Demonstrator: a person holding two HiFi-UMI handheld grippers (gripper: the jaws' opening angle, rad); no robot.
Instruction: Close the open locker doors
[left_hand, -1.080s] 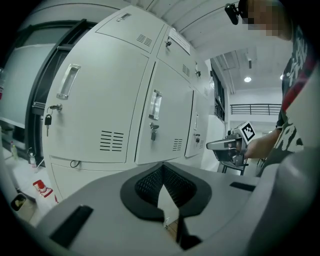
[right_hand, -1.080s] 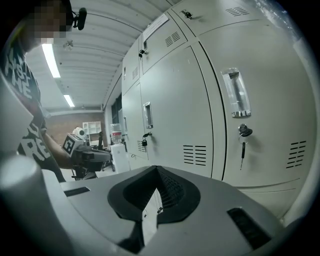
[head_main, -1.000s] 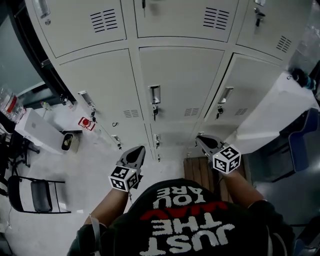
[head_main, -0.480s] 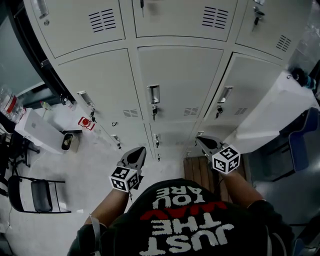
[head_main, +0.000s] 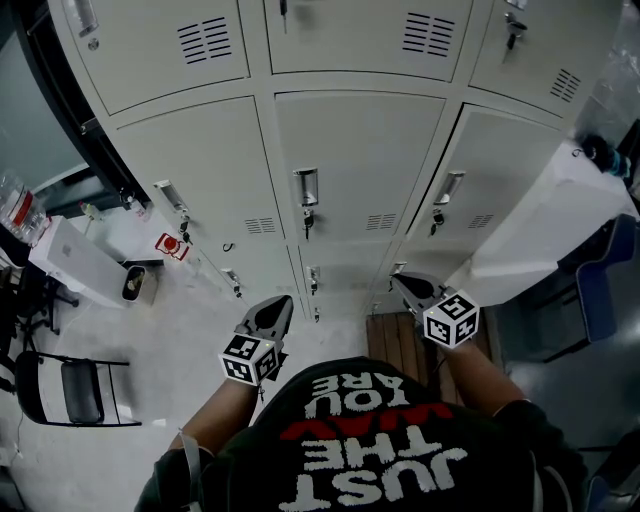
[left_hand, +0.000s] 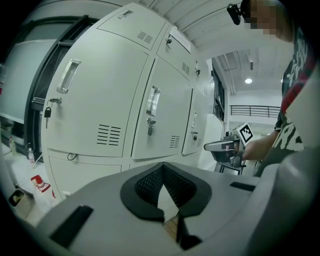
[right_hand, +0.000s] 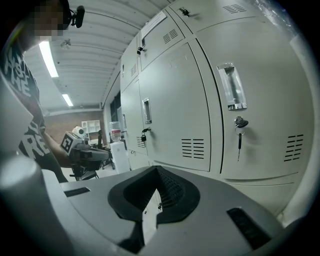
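Observation:
A bank of pale grey lockers fills the head view. The middle door (head_main: 355, 170) with its handle (head_main: 308, 188) and the left door (head_main: 200, 180) lie flush with their frames. A thin dark line runs along the left edge of the right door (head_main: 485, 170); whether it is ajar I cannot tell. My left gripper (head_main: 277, 303) and right gripper (head_main: 398, 282) hang low in front of the bottom row, apart from the doors. Both are shut with nothing between the jaws. The left gripper (left_hand: 162, 170) faces the doors, with the right gripper (left_hand: 225, 146) beside it. The right gripper (right_hand: 157, 171) faces a keyed door (right_hand: 260, 110).
A wooden board (head_main: 400, 340) lies on the floor under my right gripper. A white box (head_main: 75, 262) and a folding chair (head_main: 70, 390) stand at the left. A white slanted panel (head_main: 550, 220) and a blue chair (head_main: 605, 280) crowd the right.

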